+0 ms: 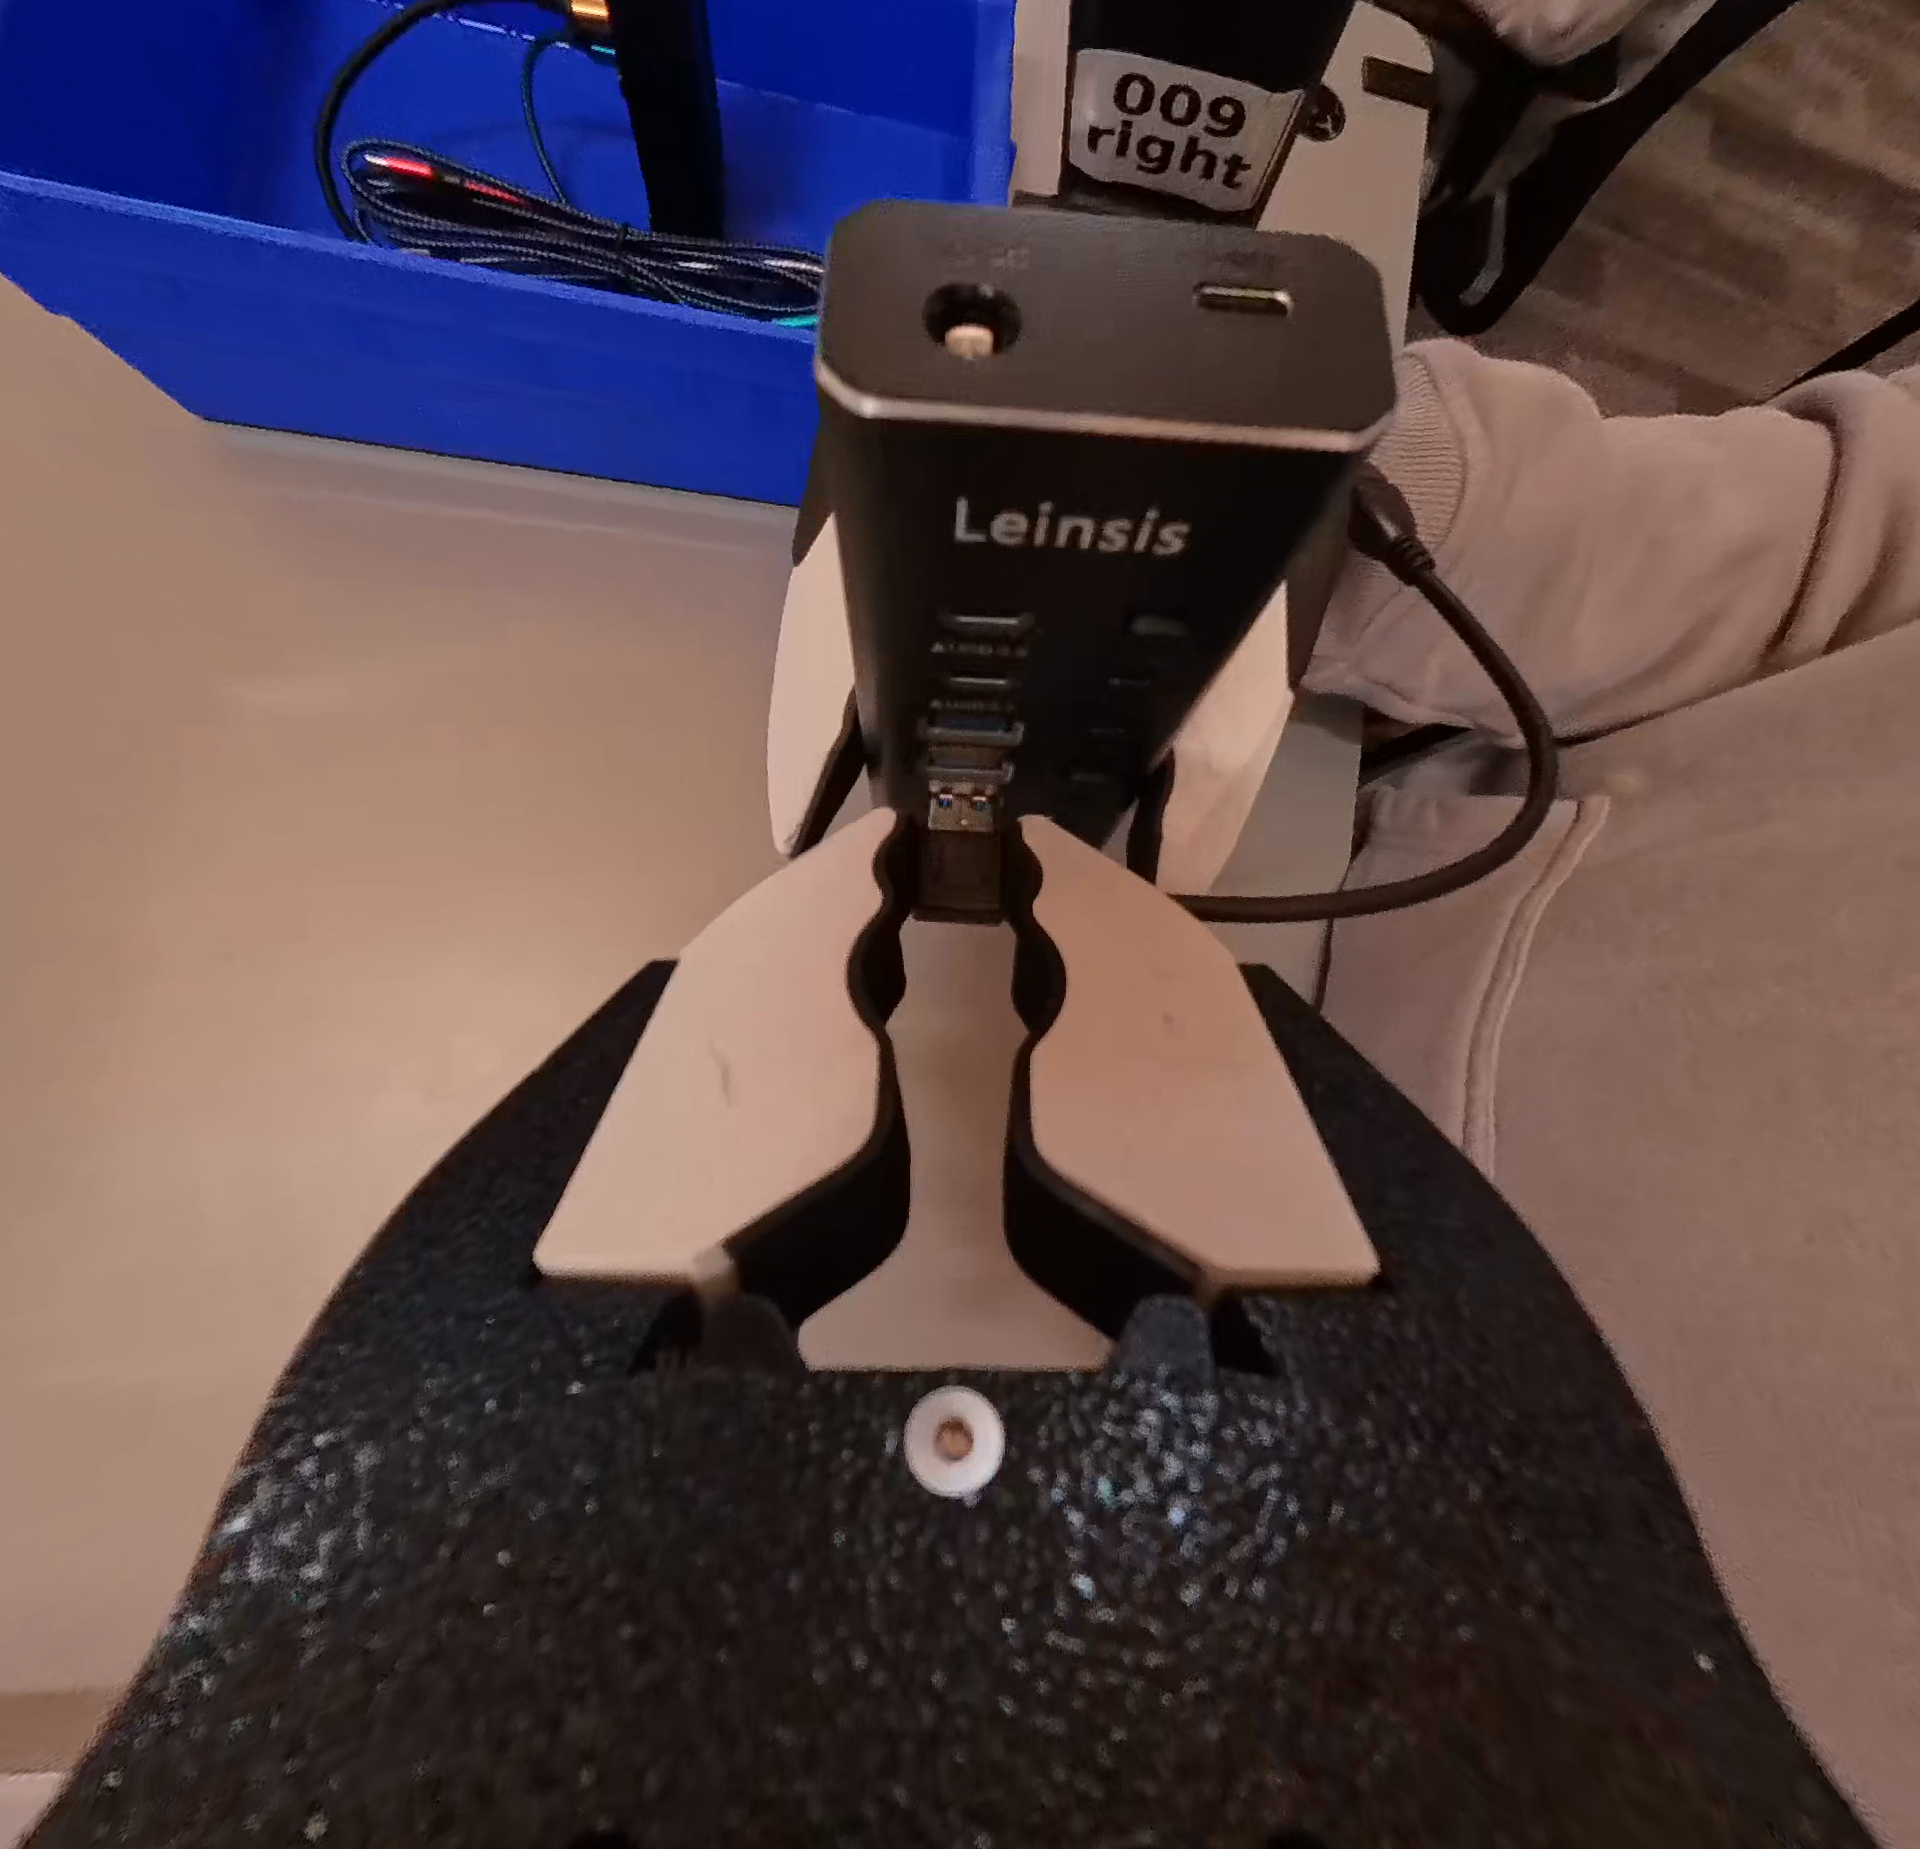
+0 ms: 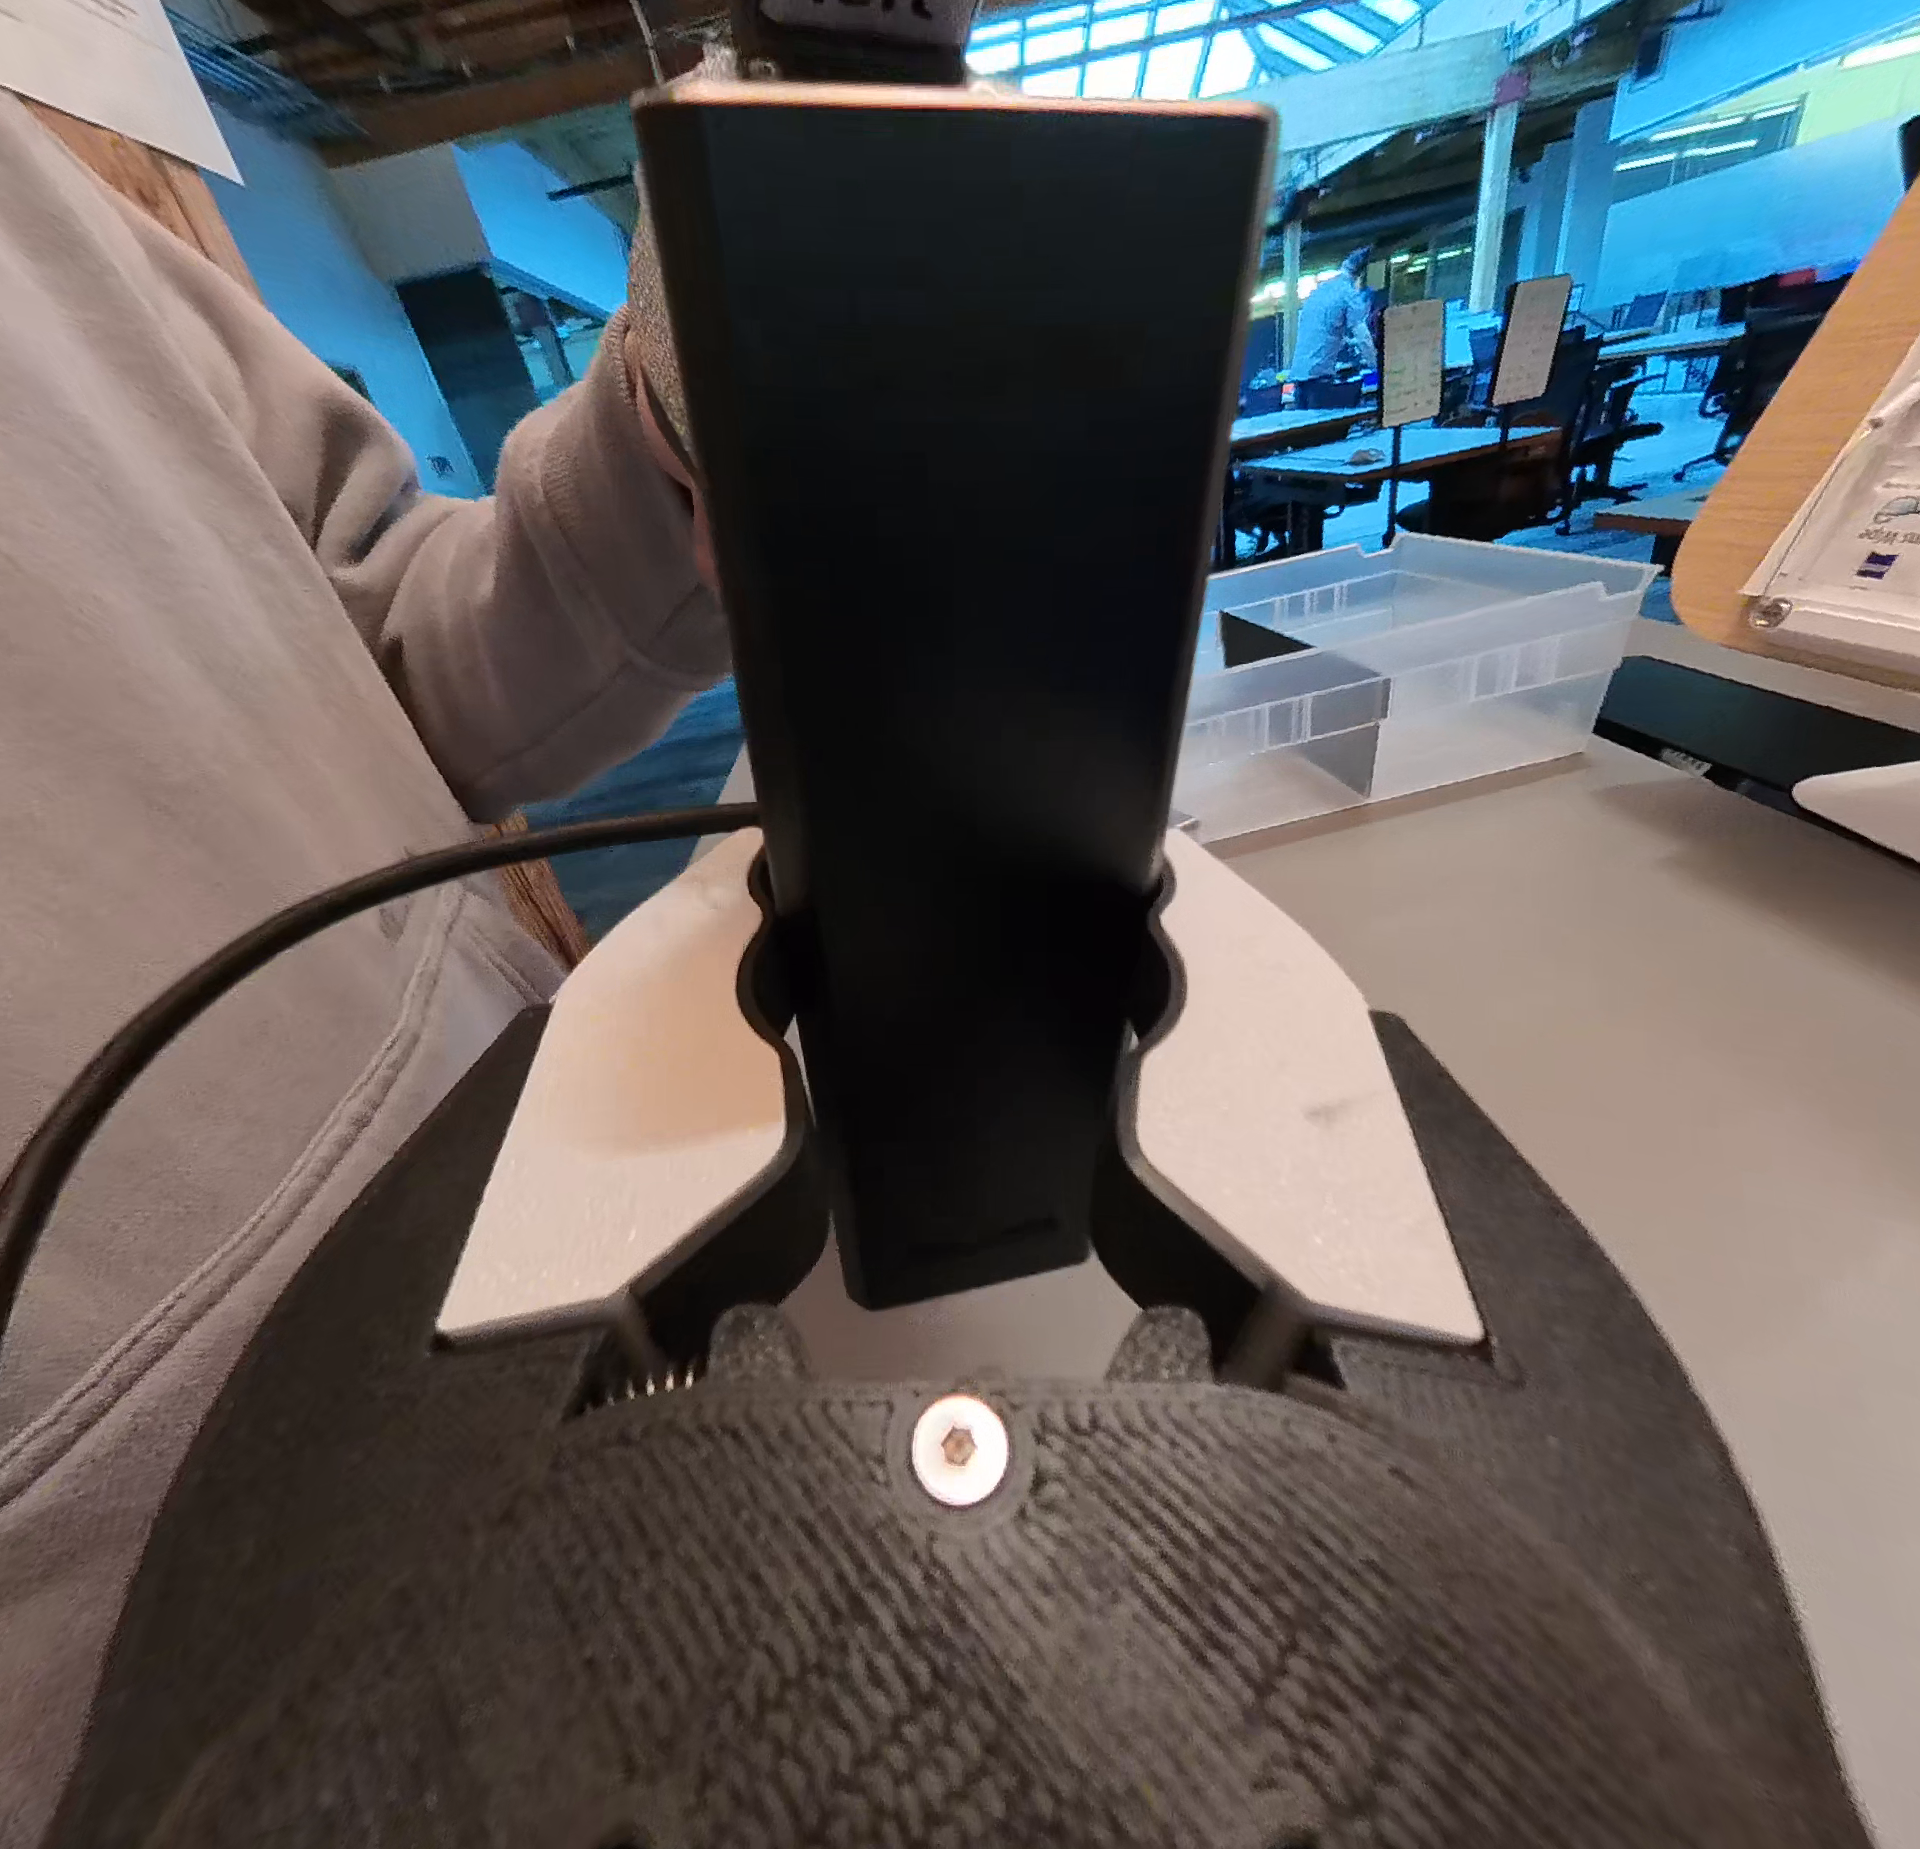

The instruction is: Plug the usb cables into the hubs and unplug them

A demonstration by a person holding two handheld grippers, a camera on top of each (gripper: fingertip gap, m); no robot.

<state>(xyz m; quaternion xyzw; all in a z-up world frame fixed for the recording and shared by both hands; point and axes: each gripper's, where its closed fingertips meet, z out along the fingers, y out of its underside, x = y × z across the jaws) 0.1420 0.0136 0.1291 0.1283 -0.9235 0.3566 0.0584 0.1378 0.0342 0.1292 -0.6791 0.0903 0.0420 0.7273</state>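
A black USB hub [image 1: 1081,511] stands upright, its port face toward the left wrist view. My right gripper [image 2: 961,864] is shut on the hub's lower part [image 2: 956,656]; its white fingers [image 1: 821,791] show on both sides of the hub. My left gripper [image 1: 958,843] is shut on a black USB plug [image 1: 956,880]. The plug's metal tip with a blue insert sits at the hub's lowest port. How deep it sits I cannot tell. The plug's black cable [image 1: 1496,791] loops off to the right and shows in the right wrist view [image 2: 260,926].
A blue bin [image 1: 416,365] with coiled cables [image 1: 582,230] stands at the back left on the beige table [image 1: 312,760]. A clear plastic bin [image 2: 1455,656] sits on the table beyond the hub. A person's grey sleeve [image 1: 1610,552] is close on the right.
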